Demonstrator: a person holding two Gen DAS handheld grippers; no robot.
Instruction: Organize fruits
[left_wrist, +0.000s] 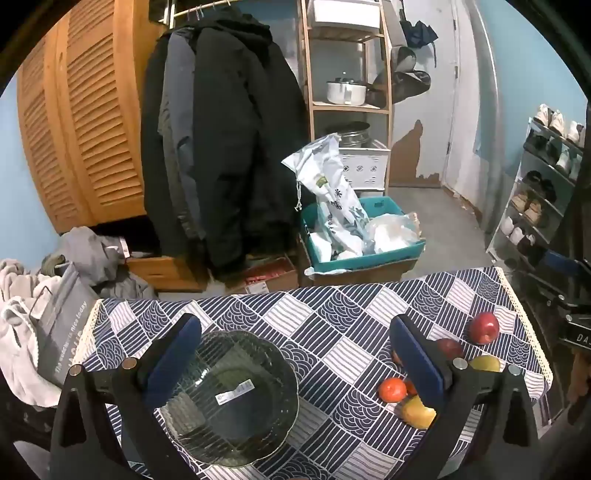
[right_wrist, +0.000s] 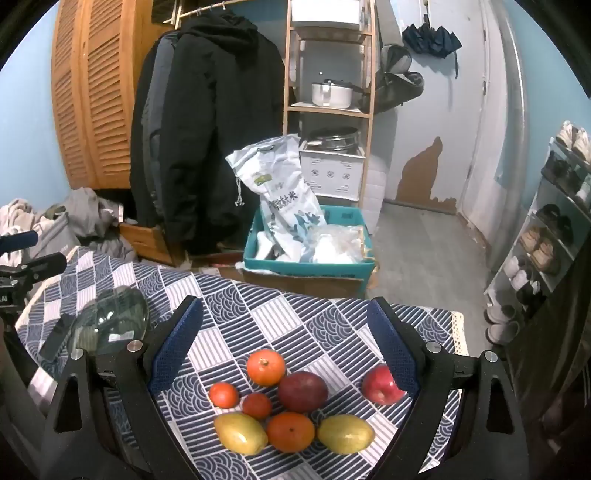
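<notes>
A clear ribbed glass bowl (left_wrist: 232, 398) stands empty on the patterned tablecloth (left_wrist: 325, 325), just under the left finger of my open left gripper (left_wrist: 295, 354). To its right lie a red apple (left_wrist: 484, 328), an orange (left_wrist: 392, 389) and a yellow mango (left_wrist: 417, 411). My right gripper (right_wrist: 286, 339) is open above the fruit cluster: a large orange (right_wrist: 266, 367), a dark red mango (right_wrist: 303, 391), a red apple (right_wrist: 380, 386), two small tangerines (right_wrist: 223, 394), another orange (right_wrist: 290, 432) and two yellow mangoes (right_wrist: 240, 432). The bowl (right_wrist: 110, 326) shows at the left there.
Behind the table stand a teal crate (left_wrist: 364, 236) of bags, a wooden shelf (left_wrist: 347, 103) with a pot, hanging black coats (left_wrist: 221, 147) and a shoe rack (left_wrist: 543, 184). Laundry (left_wrist: 22, 306) is piled left of the table. The table's lace edge (left_wrist: 532, 321) runs at the right.
</notes>
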